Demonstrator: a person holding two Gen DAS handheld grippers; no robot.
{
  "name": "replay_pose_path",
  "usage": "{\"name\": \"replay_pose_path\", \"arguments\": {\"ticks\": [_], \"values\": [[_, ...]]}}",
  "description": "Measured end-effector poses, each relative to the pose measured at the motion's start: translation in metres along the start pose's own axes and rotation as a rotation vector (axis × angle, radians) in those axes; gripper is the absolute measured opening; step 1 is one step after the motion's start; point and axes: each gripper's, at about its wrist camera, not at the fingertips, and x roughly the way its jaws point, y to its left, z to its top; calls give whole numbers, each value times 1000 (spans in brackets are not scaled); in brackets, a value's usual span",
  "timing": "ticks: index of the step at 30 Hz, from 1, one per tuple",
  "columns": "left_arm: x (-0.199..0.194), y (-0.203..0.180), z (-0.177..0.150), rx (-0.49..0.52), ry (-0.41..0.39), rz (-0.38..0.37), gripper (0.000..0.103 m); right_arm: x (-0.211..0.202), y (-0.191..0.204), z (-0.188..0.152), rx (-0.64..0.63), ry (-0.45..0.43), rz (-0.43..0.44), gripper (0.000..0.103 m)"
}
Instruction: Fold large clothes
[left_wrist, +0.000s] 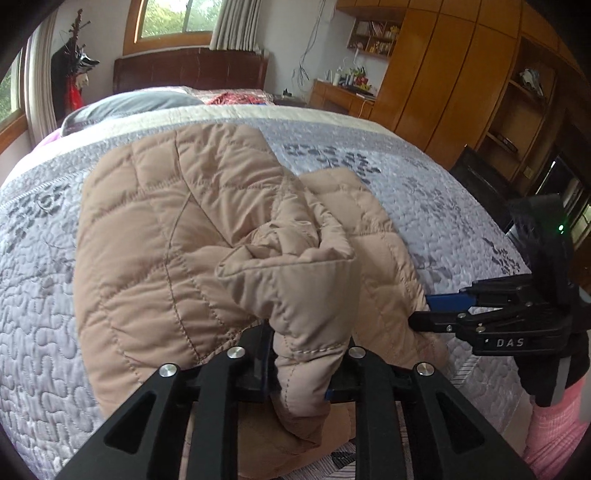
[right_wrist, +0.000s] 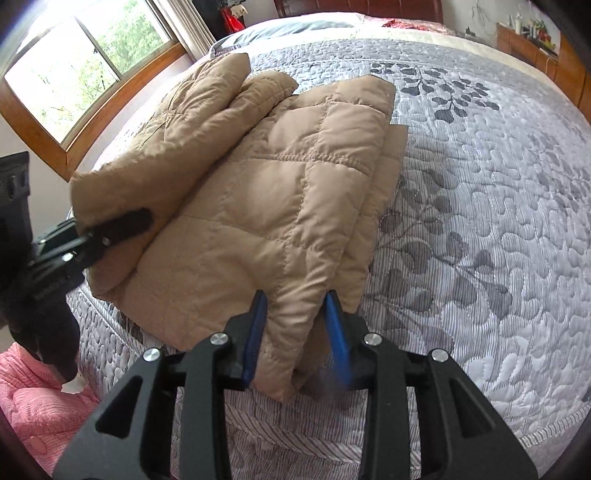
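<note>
Tan quilted jacket (left_wrist: 177, 221) on a grey patterned bed (left_wrist: 461, 206), partly folded into a thick stack, near end at the bed's front edge. Seen from the right wrist, long axis of the stack running straight ahead and slightly left, away from the fingertips toward the headboard; layered edges stepped along its right side.

Left gripper (left_wrist: 297, 376): pinching a puffed fold of the jacket, cloth bulging up and out between the narrowly parted jaws and hanging below them. Held fold directly ahead of and above the fingertips, rest of the garment spread beyond and to the left.

Right gripper (right_wrist: 295, 332): near corner of the stack lying between its blue pads (right_wrist: 255, 332). Cloth against the left pad; other pad blurred, with shadow beside it, so firm pinch or slack hold cannot be told.

Both tools at the near end of the jacket, close beside each other, the left one's finger resting on the stack's near left edge in the right-wrist view. Neither clearly nearer to the far end.

Judged step: laying the left-held fold down over the stack. Deciding relation: free cloth ahead of and left of the left gripper, stack axis pointing away, so any further fold probably carried forward along that axis, with the right corner as anchor.
</note>
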Motion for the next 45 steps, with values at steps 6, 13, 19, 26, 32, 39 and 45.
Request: {"name": "replay_pose_path", "arguments": {"ticks": [6,13,19,26,32,39,45], "values": [[12,-4,-13,64,-13,19,23,6,-2,0,6,10,6,35],[-14,14,-8,-20,-3,-99,36,6,-1,6,2,17,-15,36],[-70,39,-18,-121,-8,-262,53,-24,8,22,-17,-51,-16,52],[-100,102,-8,-314,-25,-19,54,-41,17,68,60,-34,124,78],[-78,127,4,-371,26,95,54,-11,36,110,115,89,203,85],[-59,132,8,-360,47,127,54,35,58,128,94,210,136,85],[-56,136,9,-341,33,152,58,58,78,123,31,247,77,62]]}}
